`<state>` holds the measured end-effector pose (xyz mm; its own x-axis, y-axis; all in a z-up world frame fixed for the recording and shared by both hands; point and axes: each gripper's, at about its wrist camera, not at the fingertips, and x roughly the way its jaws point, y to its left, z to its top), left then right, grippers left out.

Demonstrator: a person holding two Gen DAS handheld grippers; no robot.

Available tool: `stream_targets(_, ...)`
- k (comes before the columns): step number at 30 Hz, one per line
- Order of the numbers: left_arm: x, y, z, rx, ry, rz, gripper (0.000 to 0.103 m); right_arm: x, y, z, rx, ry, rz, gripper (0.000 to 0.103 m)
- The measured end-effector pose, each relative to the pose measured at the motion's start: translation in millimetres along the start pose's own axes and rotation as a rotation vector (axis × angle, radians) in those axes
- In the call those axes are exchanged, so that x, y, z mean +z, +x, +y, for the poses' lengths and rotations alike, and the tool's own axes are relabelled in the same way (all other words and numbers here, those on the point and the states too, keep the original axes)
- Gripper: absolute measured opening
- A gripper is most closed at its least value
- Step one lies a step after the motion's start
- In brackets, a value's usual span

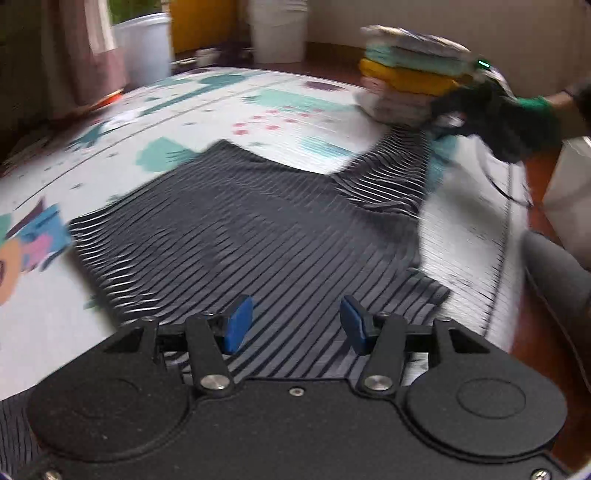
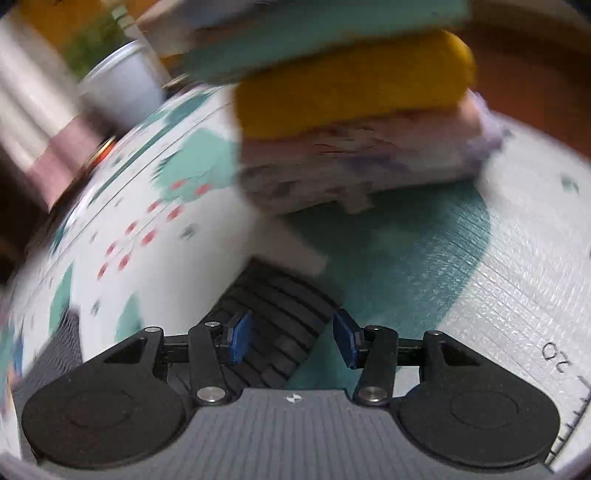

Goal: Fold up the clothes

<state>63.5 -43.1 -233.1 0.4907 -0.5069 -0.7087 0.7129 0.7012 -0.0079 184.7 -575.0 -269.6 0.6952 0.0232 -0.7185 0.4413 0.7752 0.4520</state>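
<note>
Directly beneath the half-open, empty left gripper [image 1: 295,325] the striped shirt [image 1: 258,229] is spread, its sleeve reaching far-right toward the half-open, empty right gripper [image 2: 291,343].

There's a play mat [image 1: 221,107] with teal and pink patterns covering most of the floor. Past its far edge sit a white bucket [image 1: 146,44], a taller white bin [image 1: 279,31] and something yellow [image 1: 201,22] between them. Pinkish curtain [image 1: 83,55] hangs far left. White box [image 1: 569,188] off to the right.
</note>
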Motion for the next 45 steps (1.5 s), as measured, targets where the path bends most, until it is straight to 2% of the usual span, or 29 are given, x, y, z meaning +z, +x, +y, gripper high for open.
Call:
stream_targets(2, -2, 8, -7, -0.022, -0.009, 0.018, 0.052, 5, 12, -12, 0.015, 0.077, 0.011, 0.048)
stream_targets(3, -3, 12, -7, -0.026, -0.009, 0.03, 0.052, 4, 17, -14, 0.006, 0.07, 0.011, 0.046)
stream_targets(4, -4, 15, -9, -0.03, -0.003, 0.045, 0.052, 3, 21, -14, -0.005, 0.06, 0.012, 0.035)
stream_targets(6, -8, 19, -10, -0.021, 0.003, 0.075, 0.052, 3, 19, -2, -0.027, -0.039, -0.001, 0.007)
stream_targets(7, -10, 21, -7, -0.025, -0.007, 0.087, 0.052, 5, 16, 4, -0.026, -0.088, -0.023, 0.006)
stream_targets(9, -13, 22, 0, -0.027, -0.037, 0.103, 0.052, 13, -4, 26, 0.005, -0.226, -0.152, 0.007)
stream_targets(10, -14, 22, 2, -0.028, -0.051, 0.108, 0.052, 15, 0, 40, -0.008, -0.325, -0.149, 0.007)
stream_targets(11, -15, 22, 3, -0.027, -0.058, 0.113, 0.052, 17, 5, 53, -0.023, -0.419, -0.141, 0.023)
stream_targets(13, -16, 25, 2, -0.025, -0.061, 0.121, 0.052, 20, 28, 58, -0.1, -0.44, -0.058, 0.051)
stream_targets(15, -15, 25, 1, -0.032, -0.062, 0.124, 0.052, 21, 36, 57, -0.155, -0.411, -0.044, 0.052)
stream_targets(16, -15, 24, 2, -0.035, -0.063, 0.122, 0.052, 17, 32, 59, -0.16, -0.405, -0.062, 0.052)
stream_targets(18, -14, 24, 3, -0.046, -0.058, 0.118, 0.052, 0, 23, 71, -0.125, -0.484, -0.091, 0.052)
stream_targets(20, -15, 26, 1, -0.051, -0.05, 0.126, 0.052, -25, 21, 93, -0.063, -0.673, -0.082, 0.052)
stream_targets(22, -16, 28, 1, -0.054, -0.046, 0.134, 0.052, -51, 22, 114, 0.063, -0.803, -0.011, 0.048)
stream_targets(23, -17, 28, 0, -0.055, -0.046, 0.137, 0.052, -64, 23, 125, 0.126, -0.867, 0.027, 0.042)
stream_targets(24, -17, 28, 0, -0.056, -0.047, 0.137, 0.052, -79, 27, 135, 0.172, -0.928, 0.078, 0.041)
stream_targets(26, -17, 27, -1, -0.057, -0.05, 0.138, 0.052, -98, 43, 151, 0.151, -1.034, 0.118, 0.041)
stream_targets(28, -18, 26, -1, -0.057, -0.051, 0.141, 0.052, -86, 54, 155, 0.135, -0.969, 0.098, 0.041)
stream_targets(29, -18, 26, -1, -0.058, -0.051, 0.142, 0.052, -73, 58, 155, 0.091, -0.919, 0.078, 0.043)
stream_targets(30, -19, 26, -1, -0.061, -0.052, 0.142, 0.052, -59, 56, 151, 0.097, -0.832, 0.066, 0.043)
stream_targets(31, -19, 26, -1, -0.064, -0.054, 0.143, 0.052, -46, 52, 147, 0.162, -0.739, 0.064, 0.043)
stream_targets(32, -20, 26, 0, -0.065, -0.054, 0.143, 0.052, -46, 49, 148, 0.193, -0.73, 0.069, 0.041)
stream_targets(33, -20, 26, 0, -0.066, -0.054, 0.144, 0.052, -51, 49, 152, 0.177, -0.8, 0.077, 0.041)
stream_targets(35, -22, 28, 1, -0.066, -0.057, 0.149, 0.052, -73, 62, 151, 0.078, -0.97, 0.12, 0.041)
stream_targets(36, -22, 28, 2, -0.065, -0.06, 0.149, 0.052, -73, 67, 146, 0.069, -0.949, 0.125, 0.041)
stream_targets(38, -20, 26, 2, -0.063, -0.063, 0.141, 0.052, -71, 56, 144, 0.081, -0.883, 0.077, 0.041)
stream_targets(40, -20, 23, 3, -0.061, -0.069, 0.132, 0.052, -75, 43, 148, 0.133, -0.881, 0.044, 0.041)
stream_targets(45, -21, 26, 3, -0.067, -0.071, 0.137, 0.052, -125, 26, 181, 0.292, -1.094, 0.101, 0.039)
